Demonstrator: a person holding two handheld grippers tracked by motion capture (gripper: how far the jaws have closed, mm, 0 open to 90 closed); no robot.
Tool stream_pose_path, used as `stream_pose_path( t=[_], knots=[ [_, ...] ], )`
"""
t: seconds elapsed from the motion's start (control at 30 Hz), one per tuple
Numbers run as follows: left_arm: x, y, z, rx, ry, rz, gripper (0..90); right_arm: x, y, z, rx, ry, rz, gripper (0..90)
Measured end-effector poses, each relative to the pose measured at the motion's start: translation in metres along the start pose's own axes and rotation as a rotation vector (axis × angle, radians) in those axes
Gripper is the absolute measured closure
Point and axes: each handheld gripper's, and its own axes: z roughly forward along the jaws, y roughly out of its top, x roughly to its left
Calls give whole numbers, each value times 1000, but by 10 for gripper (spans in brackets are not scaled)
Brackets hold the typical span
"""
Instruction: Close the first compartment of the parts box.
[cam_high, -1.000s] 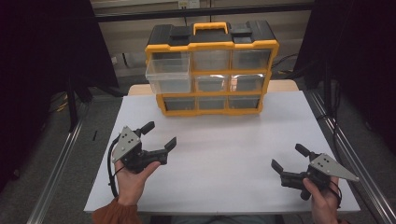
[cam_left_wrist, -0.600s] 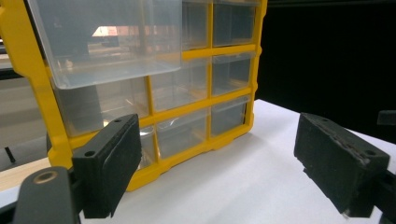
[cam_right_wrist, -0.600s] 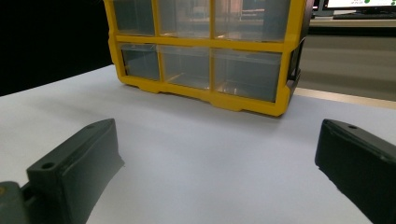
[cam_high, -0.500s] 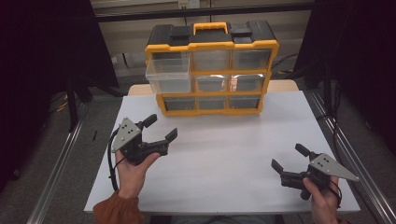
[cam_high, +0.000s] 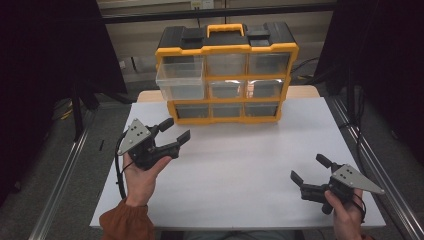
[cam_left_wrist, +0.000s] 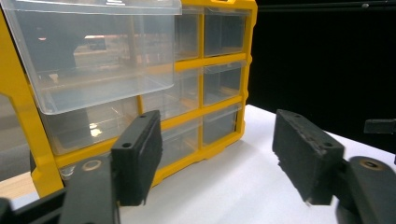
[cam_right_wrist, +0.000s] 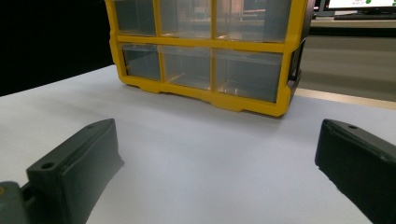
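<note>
Yellow organizer (cam_high: 226, 75) shows nine clear drawers, one (cam_high: 180, 80) pulled out.

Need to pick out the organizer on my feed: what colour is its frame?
Yellow, with a black top; the organizer frame shows best in the high view.

We see a brightly lit white table (cam_high: 240, 170) against dark, almost black surroundings. Light falls from above, leaving soft shadows under the yellow organiser (cam_high: 226, 75). Its clear drawers (cam_left_wrist: 98, 60) carry pale reflections. In both gripper views the near black jaws look slightly soft, as does the far background.
</note>
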Motion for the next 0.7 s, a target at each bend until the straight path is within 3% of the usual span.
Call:
stream_pose_path(
  t=[0.2, 0.4, 0.53, 0.7],
  knots=[
    [1, 2, 4, 17, -6, -7, 439, 0, 0, 0, -2, 1, 0, 0],
    [1, 0, 5, 43, -19, 37, 609, 0, 0, 0, 0, 3, 0, 0],
    [0, 0, 8, 30, -21, 10, 693, 0, 0, 0, -1, 5, -2, 0],
    [6, 1, 9, 20, -34, 14, 813, 0, 0, 0, -1, 7, -2, 0]
  ],
)
